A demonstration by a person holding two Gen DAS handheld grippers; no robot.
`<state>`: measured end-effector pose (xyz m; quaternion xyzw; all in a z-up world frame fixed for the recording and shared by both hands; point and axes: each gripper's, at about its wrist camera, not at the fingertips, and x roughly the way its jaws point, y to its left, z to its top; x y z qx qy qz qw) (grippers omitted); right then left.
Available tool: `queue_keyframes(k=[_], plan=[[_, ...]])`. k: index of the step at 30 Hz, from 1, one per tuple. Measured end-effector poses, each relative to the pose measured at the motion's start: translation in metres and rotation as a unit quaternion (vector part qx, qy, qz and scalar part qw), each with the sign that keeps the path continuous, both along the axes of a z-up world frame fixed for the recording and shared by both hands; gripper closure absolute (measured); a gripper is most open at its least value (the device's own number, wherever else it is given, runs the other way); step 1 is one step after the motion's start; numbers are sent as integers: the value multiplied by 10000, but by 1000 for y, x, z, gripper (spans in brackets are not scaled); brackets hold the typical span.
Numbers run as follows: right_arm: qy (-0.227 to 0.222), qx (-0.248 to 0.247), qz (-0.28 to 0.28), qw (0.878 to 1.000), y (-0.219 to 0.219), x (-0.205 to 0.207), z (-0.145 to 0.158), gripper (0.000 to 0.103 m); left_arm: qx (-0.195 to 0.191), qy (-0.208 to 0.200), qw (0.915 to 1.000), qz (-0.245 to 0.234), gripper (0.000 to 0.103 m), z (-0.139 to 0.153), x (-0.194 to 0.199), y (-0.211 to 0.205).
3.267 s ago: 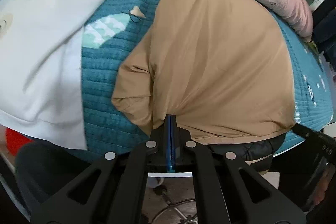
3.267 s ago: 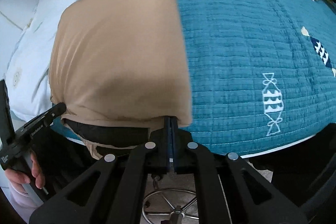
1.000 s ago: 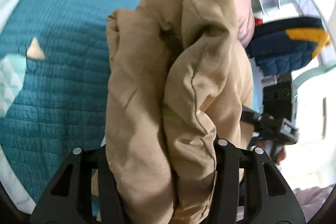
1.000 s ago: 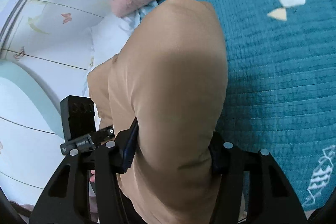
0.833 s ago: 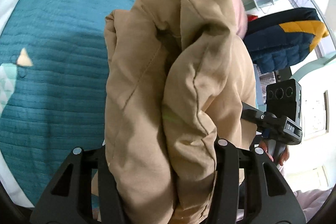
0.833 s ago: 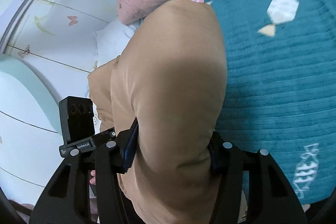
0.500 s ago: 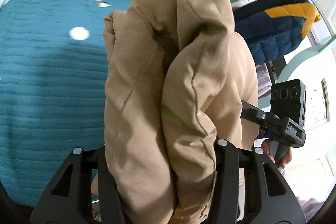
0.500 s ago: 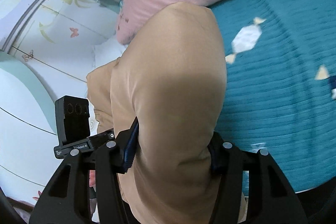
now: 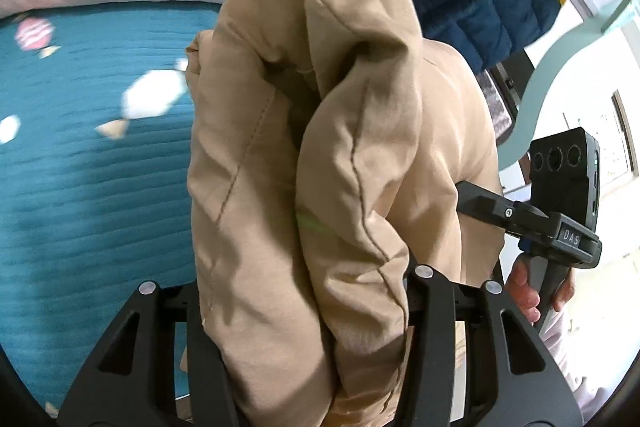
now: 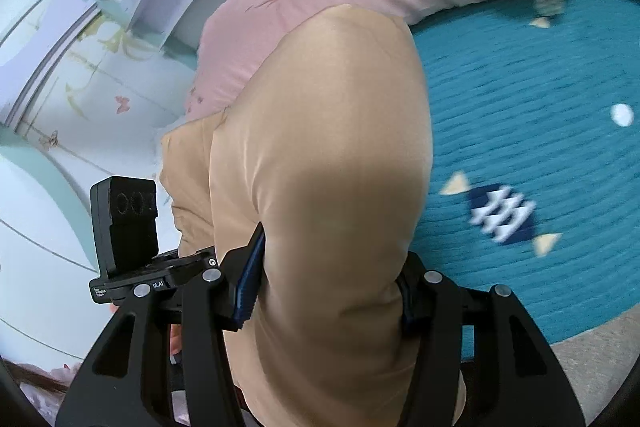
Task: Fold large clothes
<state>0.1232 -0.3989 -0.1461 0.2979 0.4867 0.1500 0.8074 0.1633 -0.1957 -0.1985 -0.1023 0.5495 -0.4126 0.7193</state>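
Two hand-held grippers clamp a bunched, creased tan garment (image 9: 320, 155).

Matt tan cloth jacket (image 9: 320, 147); ribbed quilted teal bedspread (image 9: 80, 187).

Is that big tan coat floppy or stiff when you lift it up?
Probably floppy: the tan coat bunches into soft, puffy folds between the left tongs. It likely squashes easily, since it bulges wide above the right tongs. It seems bulky and may sag or slip.
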Motion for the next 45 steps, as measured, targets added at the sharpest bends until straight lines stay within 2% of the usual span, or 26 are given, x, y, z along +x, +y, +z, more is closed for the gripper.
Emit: queue_keyframes(k=[8, 15, 19, 21, 22, 23, 25, 28, 32, 34, 37, 38, 39, 40, 42, 44, 45], plan=[[142, -185, -300, 9993, -119, 9, 1, 53, -189, 237, 9990, -317, 56, -11, 5, -109], [301, -599, -301, 9973, -205, 37, -13, 53, -567, 689, 9957, -235, 56, -56, 18, -191], [607, -916, -367, 9933, -246, 51, -46, 53, -646, 1005, 9928, -81, 56, -101, 24, -210], [865, -1071, -403, 9897, -261, 56, -69, 53, -457, 1039, 9935, -10, 58, -130, 23, -219], [1138, -1217, -465, 9849, -269, 59, -89, 52, -321, 1034, 9941, -1, 58, -139, 23, -222], [1352, -1255, -483, 9816, -274, 59, -104, 50, -190, 1028, 9945, -41, 57, -151, 21, -224], [1603, -1212, -606, 9777, -281, 57, -129, 37, -161, 944, 9952, -175, 57, -161, 18, -222], [1463, -1092, -814, 9798, -285, 49, -134, 31, -21, 635, 9973, -374, 56, -158, 15, -219], [1470, -1493, -959, 9731, -287, 42, -119, 31, 357, 208, 9983, -406, 52, -141, 17, -214], [1565, -1826, -1265, 9624, -297, 38, -106, 31, 646, -56, 9973, -343, 49, -137, 21, -209], [1737, -2110, -1649, 9477, -309, 28, -96, 31, 827, 92, 9965, -120, 49, -135, 40, -183], [1850, -2439, -1852, 9338, -311, 23, -91, 31, 914, 79, 9958, -54, 49, -133, 43, -180], [1885, -2598, -1990, 9259, -312, 18, -86, 34, 1021, -2, 9948, -32, 49, -131, 45, -175], [1806, -2592, -2118, 9248, -312, 11, -79, 38, 1141, -135, 9934, -32, 49, -123, 44, -185], [1524, -2388, -2312, 9308, -315, -2, -64, 46, 1244, -312, 9917, 61, 50, -106, 44, -187], [1166, -2180, -2383, 9392, -308, -12, -43, 56, 1075, -347, 9935, 160, 49, -92, 45, -180], [1035, -2099, -2357, 9432, -303, -11, -36, 65, 932, -401, 9946, 217, 49, -80, 44, -174]])
